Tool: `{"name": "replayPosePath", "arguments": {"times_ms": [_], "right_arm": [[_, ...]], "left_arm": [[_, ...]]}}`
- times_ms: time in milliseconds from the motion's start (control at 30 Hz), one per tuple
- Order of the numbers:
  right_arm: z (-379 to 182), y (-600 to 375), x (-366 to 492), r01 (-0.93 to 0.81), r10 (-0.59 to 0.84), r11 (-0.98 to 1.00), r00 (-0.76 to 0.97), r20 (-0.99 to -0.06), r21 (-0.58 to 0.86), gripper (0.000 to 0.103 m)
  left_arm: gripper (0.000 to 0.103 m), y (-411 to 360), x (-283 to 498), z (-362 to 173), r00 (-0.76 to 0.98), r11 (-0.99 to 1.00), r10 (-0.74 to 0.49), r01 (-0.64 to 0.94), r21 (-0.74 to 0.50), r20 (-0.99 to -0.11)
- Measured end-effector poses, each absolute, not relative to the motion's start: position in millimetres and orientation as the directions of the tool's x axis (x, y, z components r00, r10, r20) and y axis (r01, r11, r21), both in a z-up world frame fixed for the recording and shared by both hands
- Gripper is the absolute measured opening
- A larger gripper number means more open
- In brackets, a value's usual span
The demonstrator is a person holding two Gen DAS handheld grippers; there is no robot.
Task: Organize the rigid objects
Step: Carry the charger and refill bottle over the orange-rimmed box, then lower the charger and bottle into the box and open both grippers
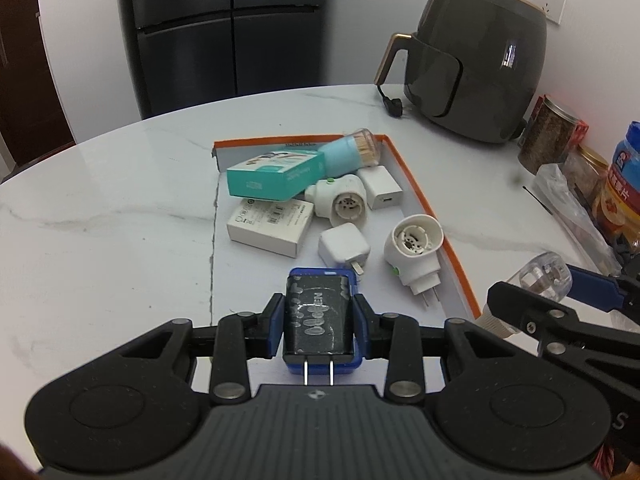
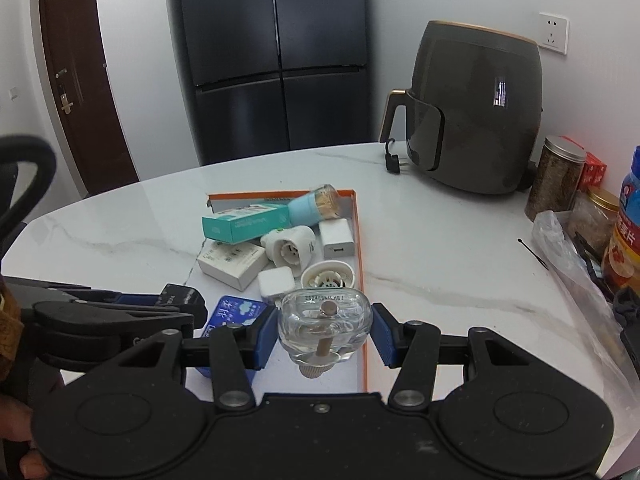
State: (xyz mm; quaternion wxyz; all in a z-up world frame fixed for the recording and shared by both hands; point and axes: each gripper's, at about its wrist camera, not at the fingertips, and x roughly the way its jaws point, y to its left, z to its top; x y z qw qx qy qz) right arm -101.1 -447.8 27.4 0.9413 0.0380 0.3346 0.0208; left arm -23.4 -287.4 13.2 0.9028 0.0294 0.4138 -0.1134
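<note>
A: Left claw [image 1: 319, 322]: clamped on a black charger [image 1: 319, 312], prongs toward the camera, with a blue box [image 1: 320, 366] under it. Right claw [image 2: 325, 334]: pinching a clear bottle [image 2: 325, 330], wick stem hanging below. Both are held over the near end of the orange-rimmed tray [image 1: 424, 204].

B: Reason for that position?

A: Judged: both items are bound for the tray, where similar goods are already gathered. Contents: teal carton [image 1: 276, 178] leaning on a white box [image 1: 270, 226]; blue toothpick jar [image 1: 348, 148] on its side; two white plug-in heaters [image 1: 414, 254]; two white adapters [image 1: 344, 246].

B: Legible writing?

A: Little. Bottle base carries a stamped code starting with 2024; the rest is unclear. Blue box shows Chinese characters, unreadable. Charger's print is worn.

B: Surroundings?

A: Marble table [image 1: 100, 208]; air fryer [image 1: 476, 60] at the back, jars [image 1: 554, 136] along the right edge.
</note>
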Motion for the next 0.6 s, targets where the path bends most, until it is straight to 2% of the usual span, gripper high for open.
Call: {"name": "replayPosePath", "arguments": {"times_ms": [600], "right_arm": [[12,-444,-86,-0.06,0.095,0.995,0.727,-0.68,0.074,0.061]], "left_arm": [[0.036,-283,-17,4,0.618,0.983,-0.15,0.179,-0.048,-0.772]]}}
